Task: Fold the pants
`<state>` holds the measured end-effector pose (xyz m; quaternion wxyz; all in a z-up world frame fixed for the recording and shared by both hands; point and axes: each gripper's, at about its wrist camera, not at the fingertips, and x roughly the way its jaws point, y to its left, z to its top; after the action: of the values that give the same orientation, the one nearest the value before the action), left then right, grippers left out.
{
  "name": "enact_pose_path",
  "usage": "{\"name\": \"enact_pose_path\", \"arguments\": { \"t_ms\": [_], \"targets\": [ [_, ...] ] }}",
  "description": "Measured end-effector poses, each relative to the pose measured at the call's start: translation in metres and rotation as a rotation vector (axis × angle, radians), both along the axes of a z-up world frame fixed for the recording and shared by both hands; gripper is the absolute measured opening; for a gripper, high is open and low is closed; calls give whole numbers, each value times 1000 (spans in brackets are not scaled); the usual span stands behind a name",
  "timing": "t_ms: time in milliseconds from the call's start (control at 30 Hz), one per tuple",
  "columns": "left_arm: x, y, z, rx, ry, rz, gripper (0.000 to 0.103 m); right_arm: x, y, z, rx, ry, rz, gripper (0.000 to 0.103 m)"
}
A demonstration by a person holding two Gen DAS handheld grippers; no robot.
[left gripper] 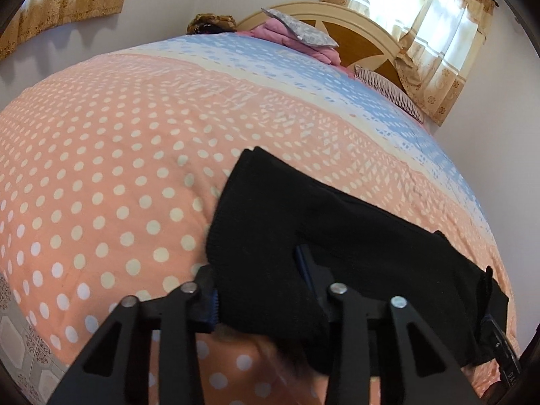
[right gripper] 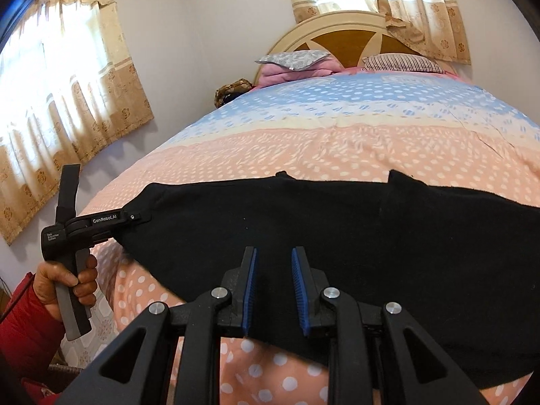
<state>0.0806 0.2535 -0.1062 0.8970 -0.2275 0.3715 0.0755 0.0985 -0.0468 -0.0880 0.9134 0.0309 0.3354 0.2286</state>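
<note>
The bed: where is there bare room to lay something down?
The dotted quilt is bare between the black pants and the pillows by the headboard, and left of the pants in the left wrist view. Crowded: the near edge, where both tongs work.

Matt black knit pants (right gripper: 337, 222), cotton-like dotted bedspread (right gripper: 303, 141)

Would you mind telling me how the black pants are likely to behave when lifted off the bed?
The black pants would probably sag limply: they drape over the bed's curve. The matte, knit-looking cloth seems unlikely to slip from the left gripper, whose pads appear to pinch its edge.
</note>
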Motion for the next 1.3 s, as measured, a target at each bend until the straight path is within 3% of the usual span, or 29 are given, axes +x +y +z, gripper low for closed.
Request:
{"name": "enact_pose_path", "arguments": {
  "t_ms": [100,200,367,533,633,733,800,1000,1133,1200,1233,1267,1300],
  "targets": [
    [0,0,15,-77,-46,-3,29,-3,-18,3,49,8,-40,23],
    [5,-25,50,-20,-116,-61,29,-6,-48,15,115,-8,-115,23],
    [13,-114,116,82,-285,-283,29,-6,-121,28,248,4,-267,23],
    [19,-217,147,34,-396,-560,29,-16,-188,39,310,-7,-392,23],
    [17,-287,143,25,-406,-739,29,-24,-217,44,348,-5,-411,23],
    [12,-336,122,44,-385,-845,29,-35,-239,44,380,2,-426,23],
    [10,-361,100,62,-357,-890,29,-41,-248,41,402,8,-441,23],
    [2,-406,39,211,-293,-970,32,-51,-272,21,488,33,-473,23],
    [-3,-414,36,303,-265,-1014,55,-51,-273,14,555,39,-443,23],
    [-5,-411,41,286,-241,-1040,67,-51,-273,17,572,35,-426,28],
    [-8,-403,48,269,-235,-1043,77,-52,-274,18,585,31,-424,40],
    [-11,-397,53,254,-233,-1043,81,-53,-275,19,600,29,-426,54],
    [-15,-390,59,231,-233,-1043,85,-55,-277,20,629,21,-429,59]
  ]
}}
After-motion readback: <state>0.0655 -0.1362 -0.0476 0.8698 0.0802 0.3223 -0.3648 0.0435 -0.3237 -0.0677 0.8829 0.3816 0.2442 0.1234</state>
